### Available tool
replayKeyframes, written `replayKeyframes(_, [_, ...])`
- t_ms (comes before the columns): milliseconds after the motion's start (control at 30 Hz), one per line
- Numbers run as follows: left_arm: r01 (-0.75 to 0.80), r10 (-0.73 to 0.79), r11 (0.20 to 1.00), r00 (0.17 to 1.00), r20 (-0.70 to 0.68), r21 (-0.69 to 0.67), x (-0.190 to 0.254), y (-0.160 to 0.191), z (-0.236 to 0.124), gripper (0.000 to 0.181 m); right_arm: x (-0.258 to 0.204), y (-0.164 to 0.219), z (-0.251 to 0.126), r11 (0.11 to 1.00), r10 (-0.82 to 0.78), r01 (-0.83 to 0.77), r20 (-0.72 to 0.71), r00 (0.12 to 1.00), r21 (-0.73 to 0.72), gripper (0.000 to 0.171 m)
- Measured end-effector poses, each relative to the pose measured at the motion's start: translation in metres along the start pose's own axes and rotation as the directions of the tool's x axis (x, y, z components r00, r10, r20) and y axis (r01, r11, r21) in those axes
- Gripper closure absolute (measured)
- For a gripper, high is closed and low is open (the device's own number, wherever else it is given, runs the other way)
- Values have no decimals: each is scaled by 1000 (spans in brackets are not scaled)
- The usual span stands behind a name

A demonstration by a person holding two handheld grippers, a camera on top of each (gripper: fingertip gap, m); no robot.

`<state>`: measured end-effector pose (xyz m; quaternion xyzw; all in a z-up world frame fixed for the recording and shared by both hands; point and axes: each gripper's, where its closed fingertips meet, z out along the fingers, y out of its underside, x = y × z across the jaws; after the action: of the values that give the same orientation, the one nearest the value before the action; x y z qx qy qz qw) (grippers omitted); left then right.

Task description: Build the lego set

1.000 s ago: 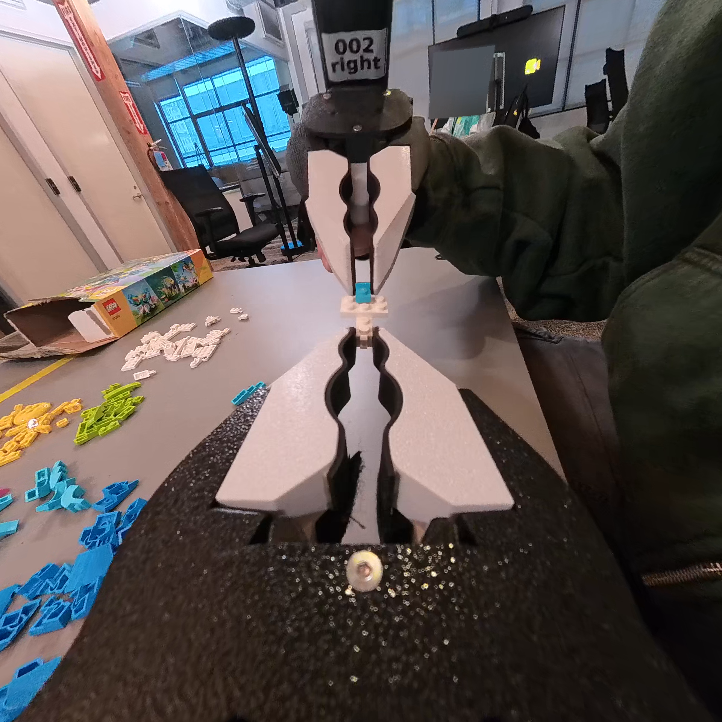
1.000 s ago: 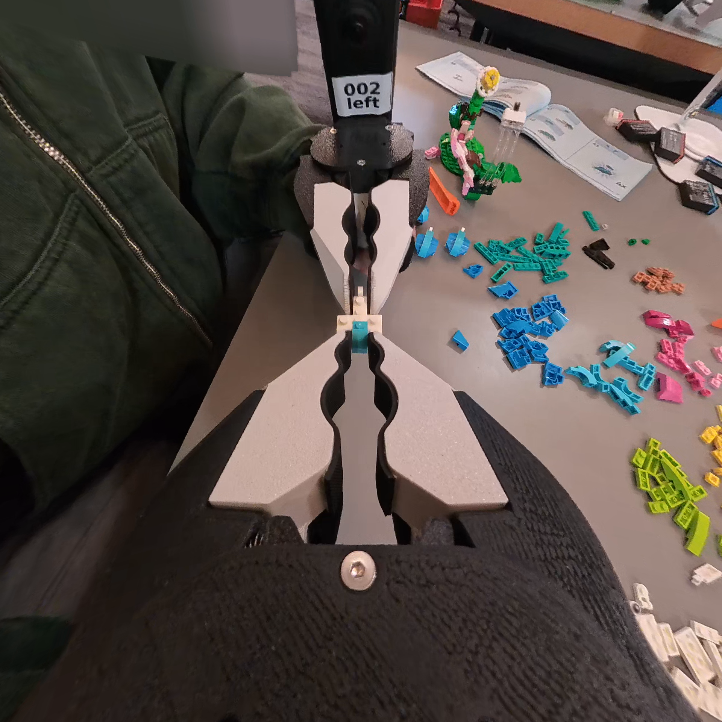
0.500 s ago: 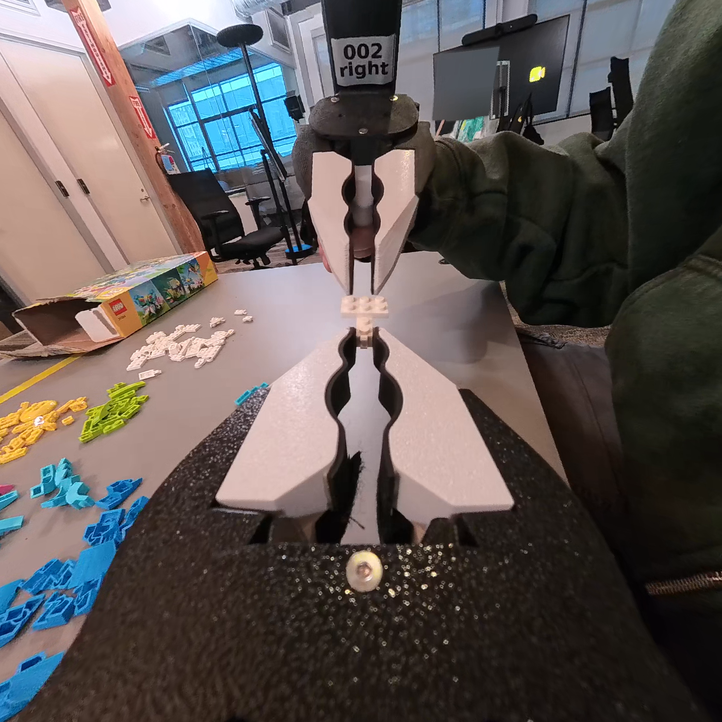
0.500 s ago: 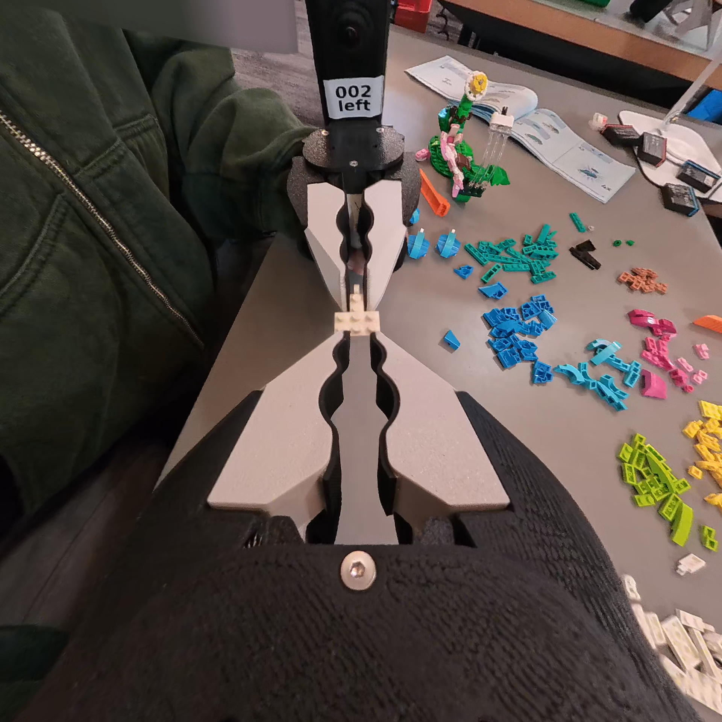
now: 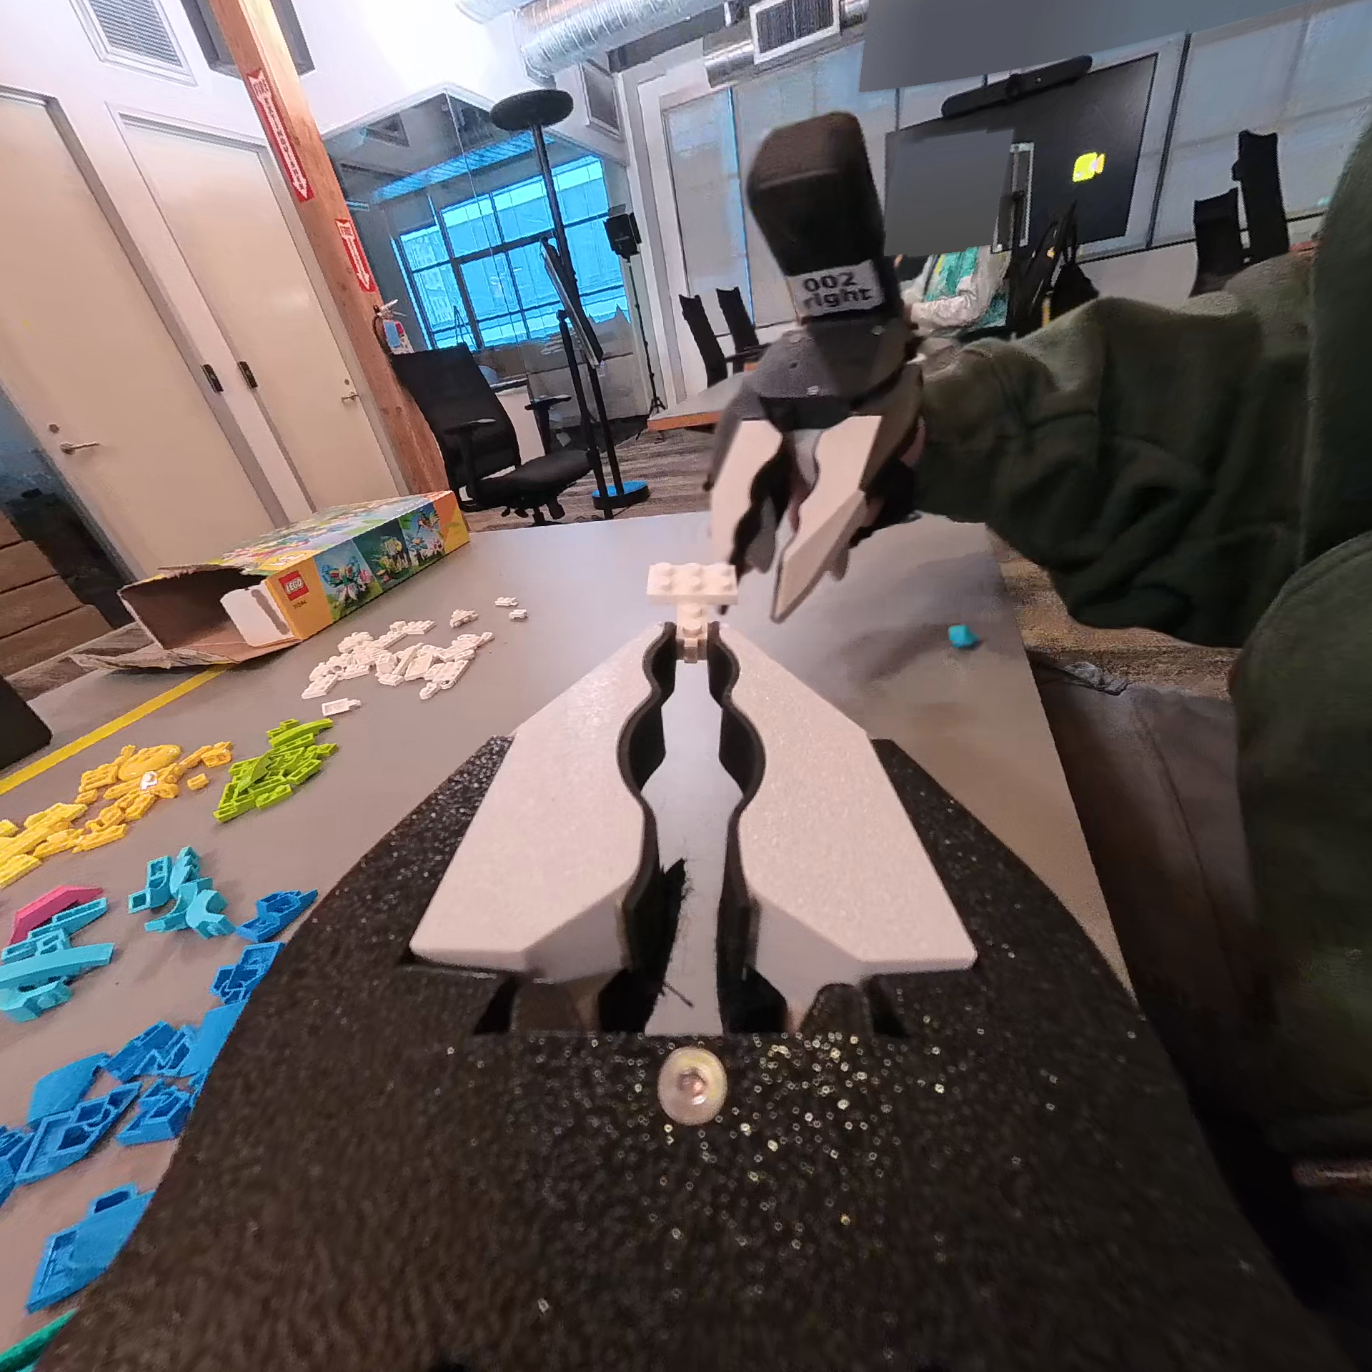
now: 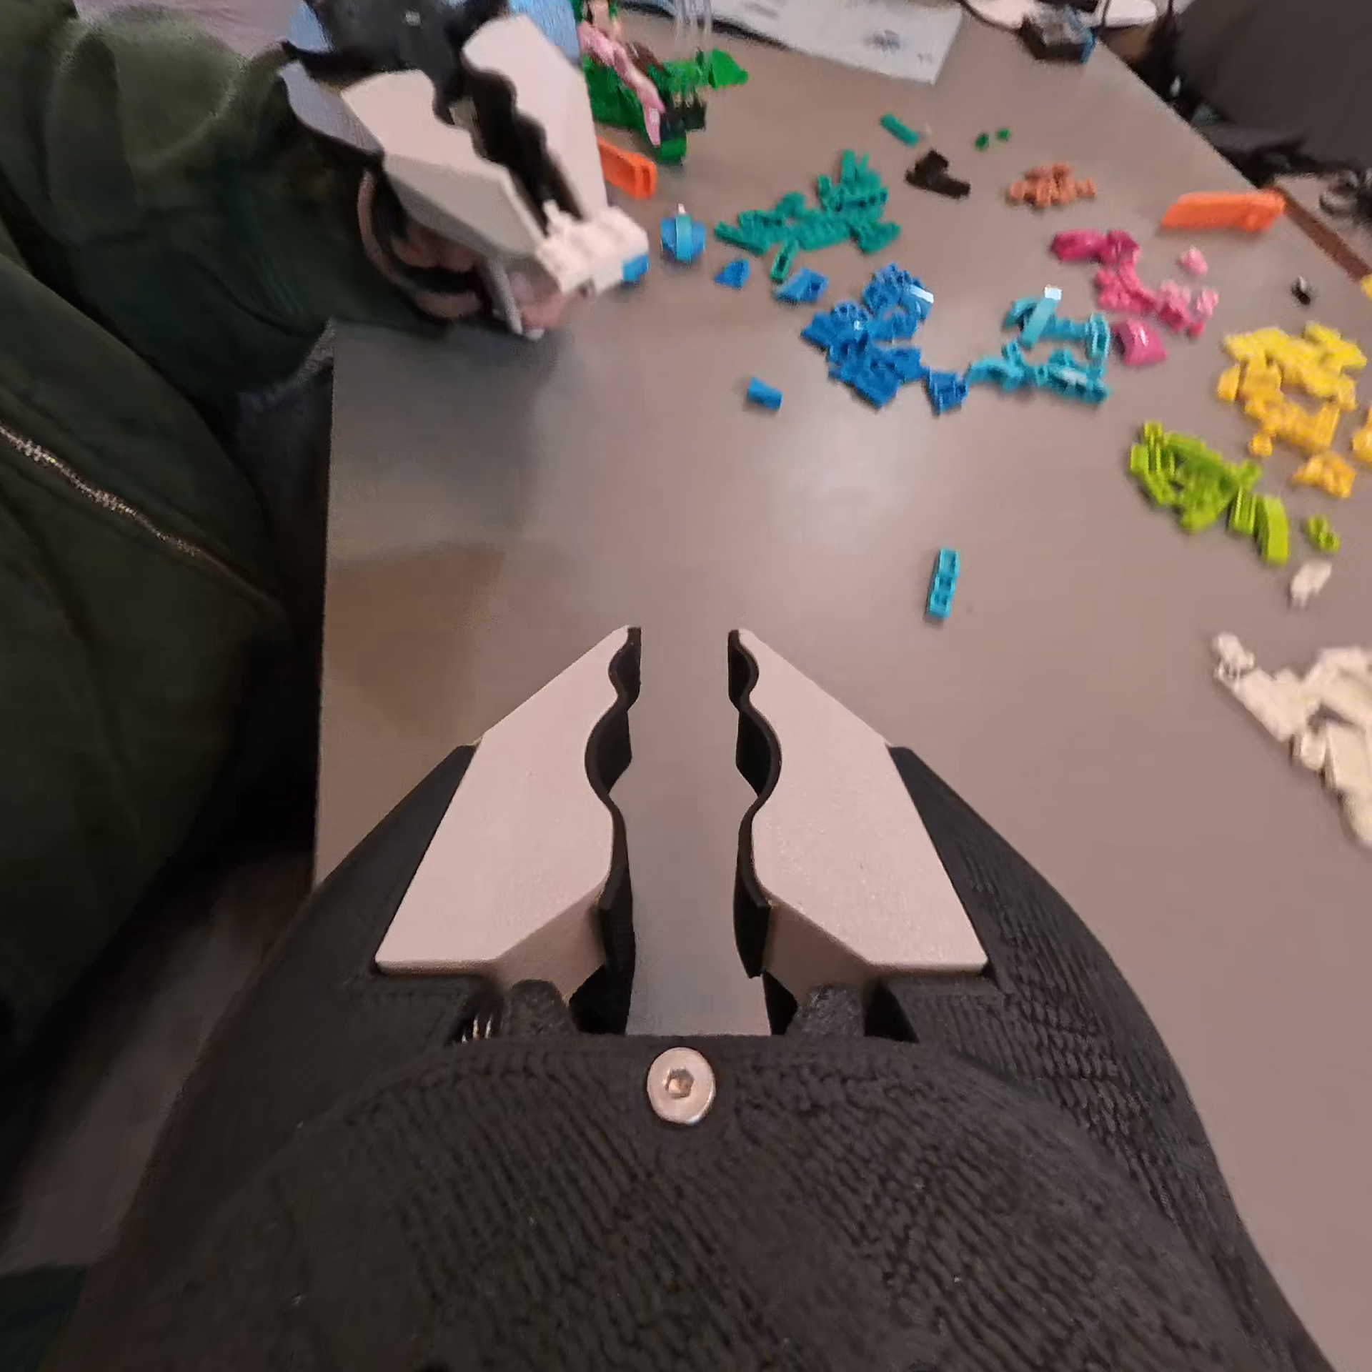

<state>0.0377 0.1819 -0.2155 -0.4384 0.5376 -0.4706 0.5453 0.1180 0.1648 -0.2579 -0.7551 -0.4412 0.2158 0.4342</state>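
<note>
My left gripper is shut on the stem of a small white lego assembly with a flat studded plate on top, held above the grey table. My right gripper is open and empty above the table. In the left wrist view it hangs tilted just right of the plate. In the right wrist view the left gripper and the white assembly are at the upper left. A small blue piece lies on the table near the person's edge.
The opened lego box lies at the back. Sorted piles lie around: white, lime, yellow, pink, blue, teal. A turquoise plate lies alone. A built green flower model stands far back. Spacing between my two grippers at the tips: around 10 cm. Measured from the fingertips, the built green flower model is 25 cm or so from the left gripper and 35 cm from the right.
My right gripper has opened and pulled back and aside from the white assembly. The blue piece it held on the plate is gone from there; a blue piece now lies on the table.
</note>
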Motion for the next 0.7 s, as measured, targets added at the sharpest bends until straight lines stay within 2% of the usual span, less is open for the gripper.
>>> replayKeyframes(200, [2,-2,1000,1000,9,7,-1,-1,-1,176,-26,36,-51,987,107,-119,-115,988,-104,148])
replayKeyframes(333, [-5,5,1000,1000,9,5,-1,-1,-1,176,-52,72,-76,944,256,-279,-144,956,-174,148])
replayKeyframes(467, [-11,11,1000,1000,7,1,0,0,0,176,-71,91,-78,914,330,-361,-181,926,-183,149])
replayKeyframes(700, [-18,18,1000,1000,4,-2,1,0,0,176,-70,100,-62,919,322,-363,-236,917,-154,155])
